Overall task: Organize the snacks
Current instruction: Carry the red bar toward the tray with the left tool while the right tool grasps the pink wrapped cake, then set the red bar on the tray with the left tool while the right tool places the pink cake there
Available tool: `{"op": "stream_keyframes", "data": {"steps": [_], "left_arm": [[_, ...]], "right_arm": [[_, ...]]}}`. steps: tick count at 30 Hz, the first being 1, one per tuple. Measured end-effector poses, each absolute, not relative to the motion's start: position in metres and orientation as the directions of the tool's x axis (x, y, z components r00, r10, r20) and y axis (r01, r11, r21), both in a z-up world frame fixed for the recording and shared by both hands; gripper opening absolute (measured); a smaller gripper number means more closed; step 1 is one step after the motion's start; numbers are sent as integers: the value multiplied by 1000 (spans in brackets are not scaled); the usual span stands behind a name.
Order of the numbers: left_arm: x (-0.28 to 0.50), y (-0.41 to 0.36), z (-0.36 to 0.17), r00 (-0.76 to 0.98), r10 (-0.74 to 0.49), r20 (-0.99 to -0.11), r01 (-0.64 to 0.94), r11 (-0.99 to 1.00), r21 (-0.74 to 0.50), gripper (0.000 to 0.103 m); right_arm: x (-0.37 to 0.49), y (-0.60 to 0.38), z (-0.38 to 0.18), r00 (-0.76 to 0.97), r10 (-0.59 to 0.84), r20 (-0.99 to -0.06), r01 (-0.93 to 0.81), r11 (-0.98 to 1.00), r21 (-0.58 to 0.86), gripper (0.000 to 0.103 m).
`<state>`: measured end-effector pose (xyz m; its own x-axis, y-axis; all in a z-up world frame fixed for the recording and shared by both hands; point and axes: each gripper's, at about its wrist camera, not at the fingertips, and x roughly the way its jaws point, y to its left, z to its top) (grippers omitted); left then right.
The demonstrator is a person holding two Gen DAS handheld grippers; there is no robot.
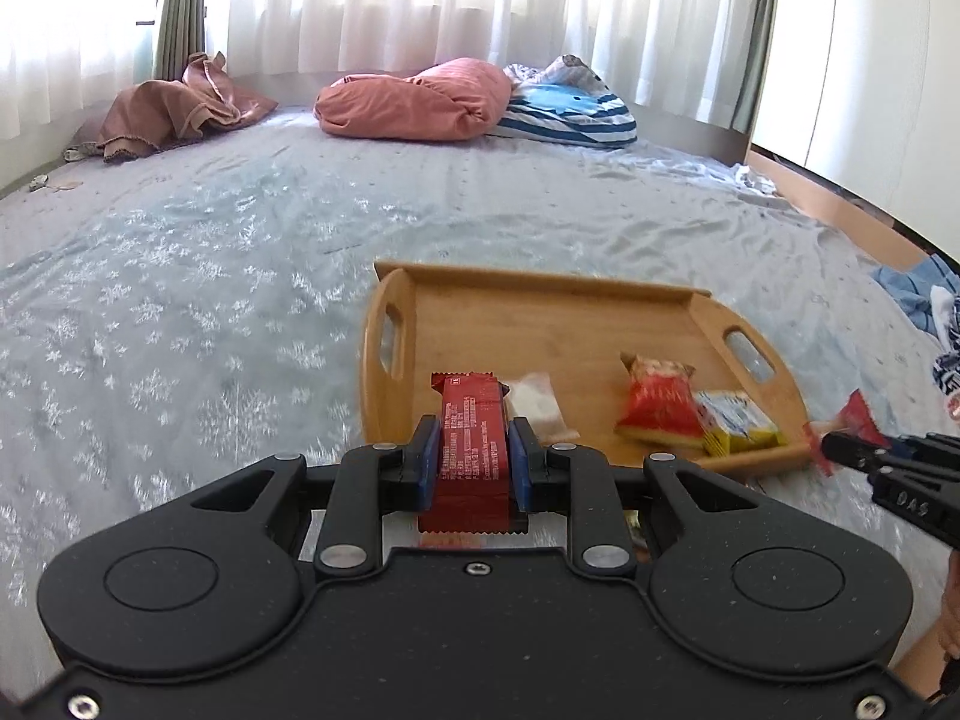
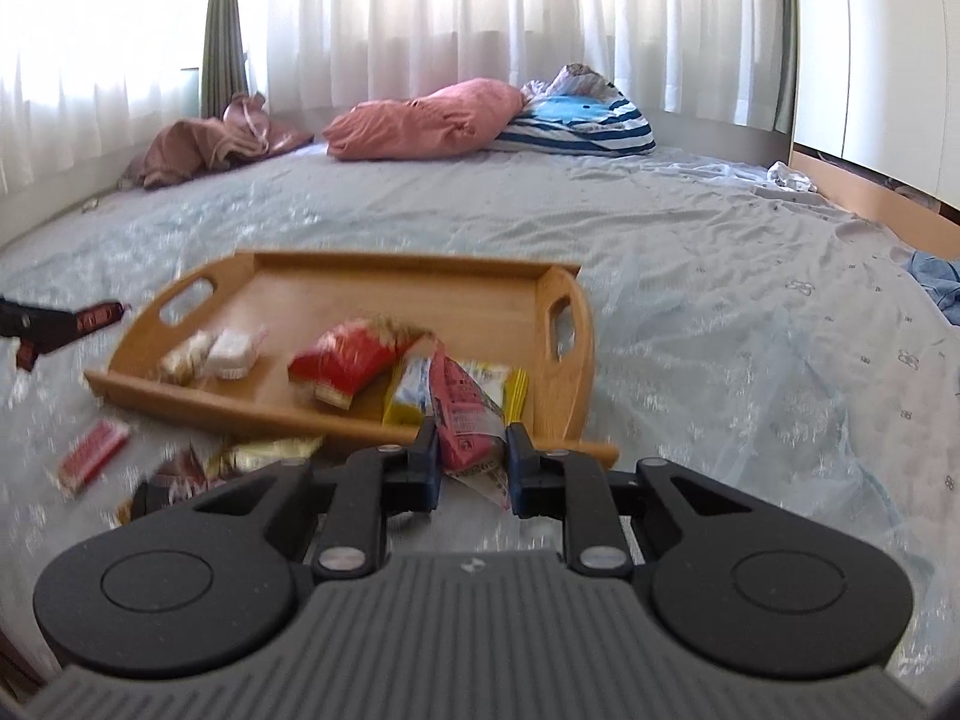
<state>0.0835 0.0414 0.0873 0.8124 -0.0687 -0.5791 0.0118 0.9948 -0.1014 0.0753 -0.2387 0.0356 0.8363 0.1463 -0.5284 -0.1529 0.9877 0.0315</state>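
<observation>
A wooden tray (image 1: pixel 558 324) (image 2: pixel 420 294) lies on the bed. In it are a red snack bag (image 1: pixel 657 405) (image 2: pixel 348 360), a yellow packet (image 1: pixel 738 420) (image 2: pixel 408 393) and a white wrapped snack (image 1: pixel 540 402) (image 2: pixel 231 351). My left gripper (image 1: pixel 474 438) is shut on a dark red snack bar (image 1: pixel 471 444), held just before the tray's near left edge. My right gripper (image 2: pixel 471 441) is shut on a pink snack packet (image 2: pixel 465 414), held over the tray's near right corner; it shows in the left wrist view (image 1: pixel 840 447) too.
Loose snacks lie on the grey-blue bedspread in front of the tray: a red-and-white bar (image 2: pixel 93 459) and gold-wrapped pieces (image 2: pixel 264 450). A pink pillow (image 1: pixel 414 99), a striped pillow (image 1: pixel 570 111) and a brown cloth (image 1: pixel 174 108) lie at the far side under curtains.
</observation>
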Motion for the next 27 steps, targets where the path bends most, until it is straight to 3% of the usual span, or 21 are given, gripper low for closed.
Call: {"op": "stream_keyframes", "data": {"steps": [16, 27], "left_arm": [[175, 52, 59, 775, 18, -631, -80, 994, -70, 23], [193, 45, 31, 751, 34, -659, -90, 995, -52, 23]], "right_arm": [[186, -245, 46, 762, 190, -620, -116, 981, 158, 25], [225, -240, 22, 714, 273, -645, -96, 951, 296, 24]]}}
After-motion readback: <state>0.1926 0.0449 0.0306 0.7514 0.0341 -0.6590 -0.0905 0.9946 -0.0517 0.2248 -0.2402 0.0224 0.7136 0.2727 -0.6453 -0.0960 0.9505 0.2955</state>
